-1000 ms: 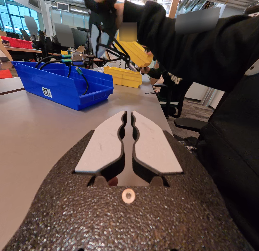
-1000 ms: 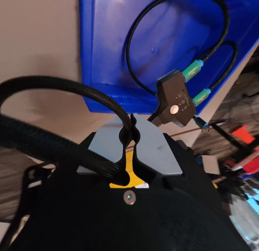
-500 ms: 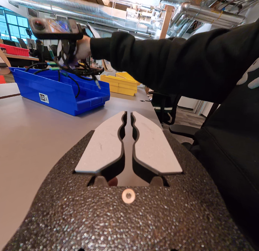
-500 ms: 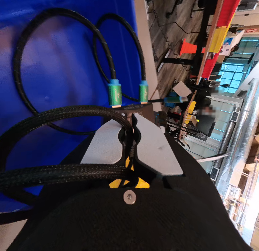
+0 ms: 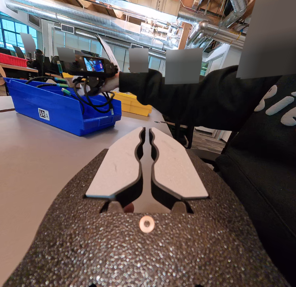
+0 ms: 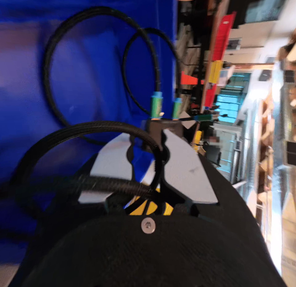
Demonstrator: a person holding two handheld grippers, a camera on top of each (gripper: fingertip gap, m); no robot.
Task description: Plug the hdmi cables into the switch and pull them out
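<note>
Spreading its fingers, your right tool (image 6: 146,137) let the braided cable (image 6: 89,127) sit loose behind the switch (image 6: 161,127); your left tool (image 5: 147,130) stayed nearly clenched, empty.

Right wrist view motion-blurred; switch (image 6: 161,127) half hidden behind fingertips (image 6: 166,135); braided cable (image 6: 89,127) cut off left of fingers.

Right claw (image 6: 146,144) newly parted.
</note>
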